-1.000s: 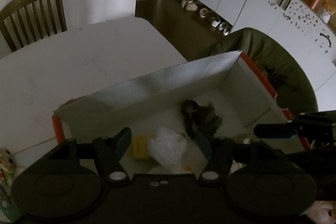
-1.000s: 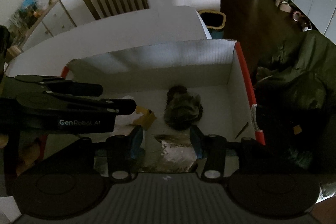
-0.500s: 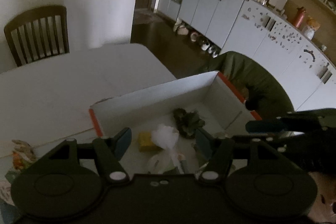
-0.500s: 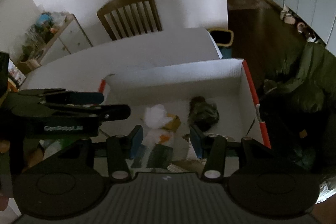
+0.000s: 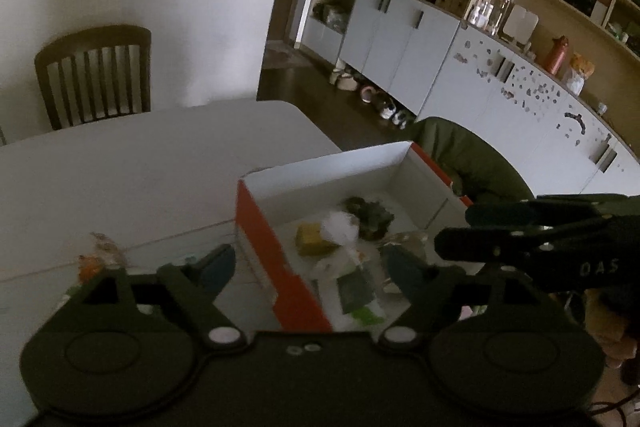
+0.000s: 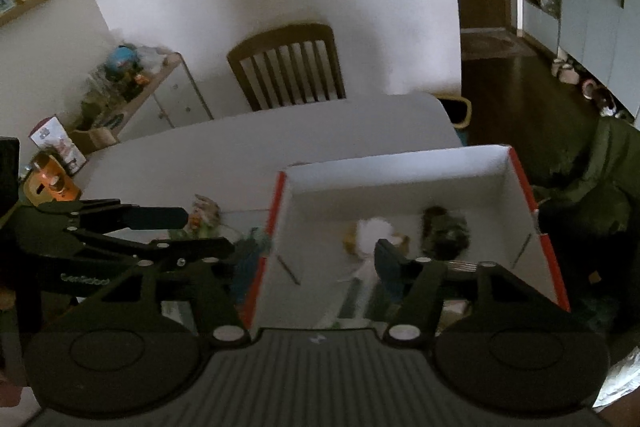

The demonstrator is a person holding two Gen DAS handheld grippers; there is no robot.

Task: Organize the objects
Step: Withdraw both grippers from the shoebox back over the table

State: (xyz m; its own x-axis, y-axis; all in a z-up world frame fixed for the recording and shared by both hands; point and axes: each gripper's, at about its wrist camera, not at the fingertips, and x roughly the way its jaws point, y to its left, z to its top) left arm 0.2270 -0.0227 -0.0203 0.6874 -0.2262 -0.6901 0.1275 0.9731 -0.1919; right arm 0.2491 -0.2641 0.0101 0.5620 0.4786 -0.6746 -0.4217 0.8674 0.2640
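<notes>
Your left tongs [image 5: 306,265] stand wide open in the left wrist view, gripping nothing, one finger [image 5: 214,265] over the table [image 5: 140,163] and the other finger [image 5: 404,269] over the inside of the box [image 5: 276,251]. The orange wall of that box runs up between them. Inside the box you can see a yellow block [image 5: 314,239], a white tuft [image 5: 340,225] touching it, and a dark clump [image 5: 370,215] just beyond, with a dark green packet [image 5: 354,291] nearer you. Left of the box, a small colourful item [image 5: 98,253] lies on the table. Your right tongs [image 5: 476,227] reach in from the right edge, above the near right corner of the box. A chair [image 5: 94,75] stands behind the table, and white cabinets [image 5: 472,75] line the far wall.

In the right wrist view, your right tongs [image 6: 316,275] are also spread wide with nothing between them. Only one finger [image 6: 388,263] shows clearly, over the box floor; the other is hidden behind the left tongs [image 6: 200,231], which cross in from the left above the table beside the box [image 6: 400,171]. The white tuft [image 6: 372,231] lies mid-box with the dark clump [image 6: 444,231] to its right, apart from it. A thin stick [image 6: 289,270] lies on the floor near the left wall. The picture is blurred, so the smaller items near you cannot be told. The chair [image 6: 288,67] sits behind the table [image 6: 240,143].
</notes>
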